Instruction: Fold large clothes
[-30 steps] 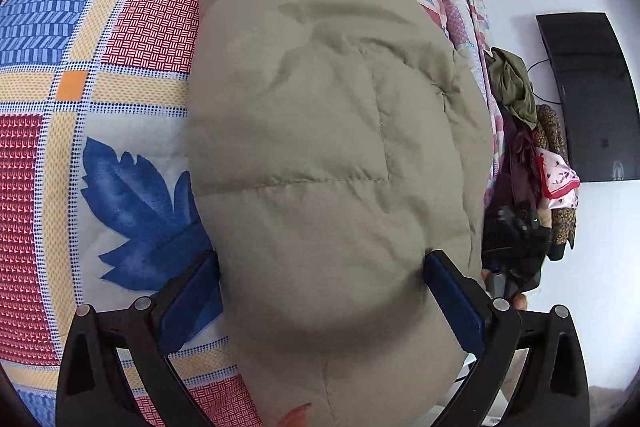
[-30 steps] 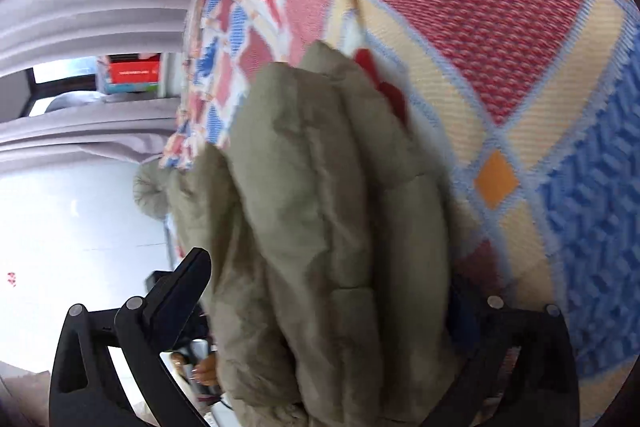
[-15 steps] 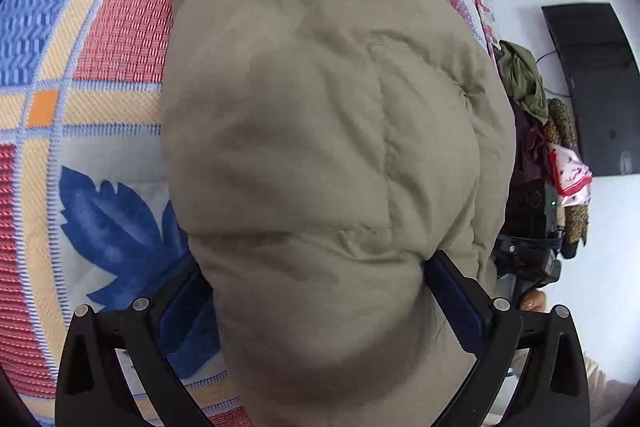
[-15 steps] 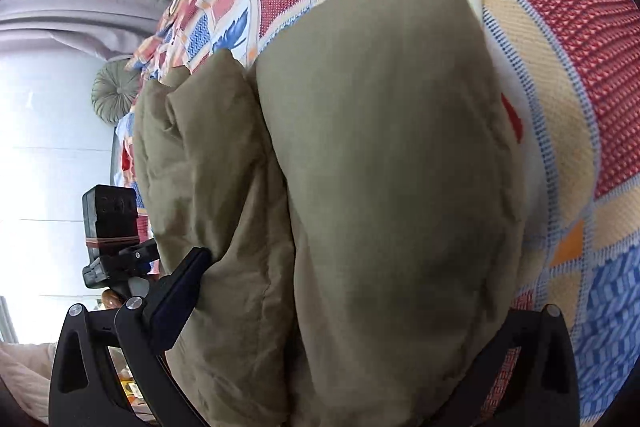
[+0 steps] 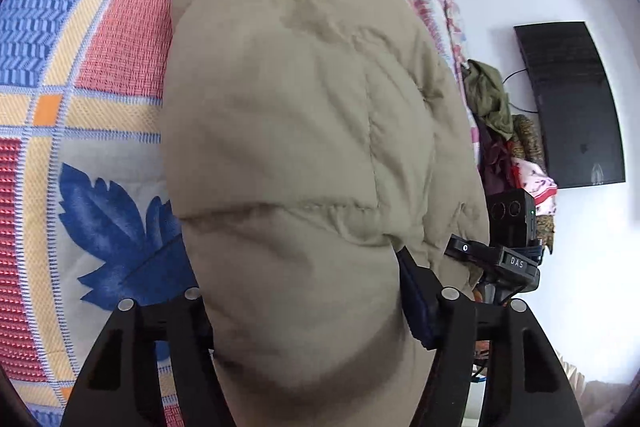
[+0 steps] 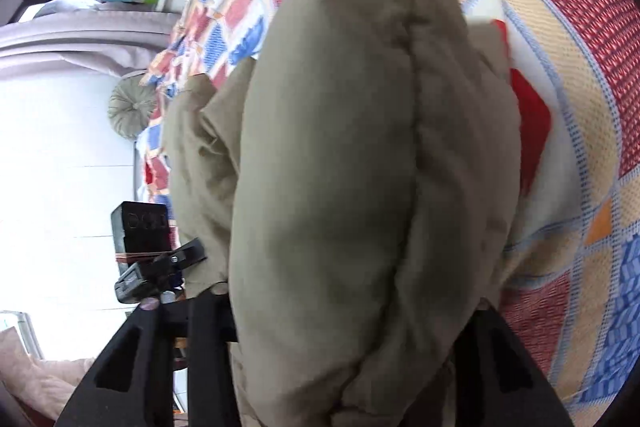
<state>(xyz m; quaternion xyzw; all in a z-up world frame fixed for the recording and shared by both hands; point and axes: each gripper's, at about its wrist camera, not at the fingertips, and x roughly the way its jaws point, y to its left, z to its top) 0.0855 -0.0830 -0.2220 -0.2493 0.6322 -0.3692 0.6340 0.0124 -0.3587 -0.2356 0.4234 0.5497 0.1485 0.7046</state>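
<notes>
while their jaws are closing, each hand-held gripper pinches the puffy jacket.

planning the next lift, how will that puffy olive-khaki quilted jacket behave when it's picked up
The puffy olive-khaki quilted jacket bulges between the closing jaws of both grippers, so it probably squashes rather than resists. Its soft folds suggest unheld parts will flop and sag. Likely light for its bulk, and the smooth fabric may slip.

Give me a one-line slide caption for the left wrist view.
Left gripper closing on the near end of a puffy khaki quilted jacket lying on a patchwork leaf-print bedspread.
</notes>
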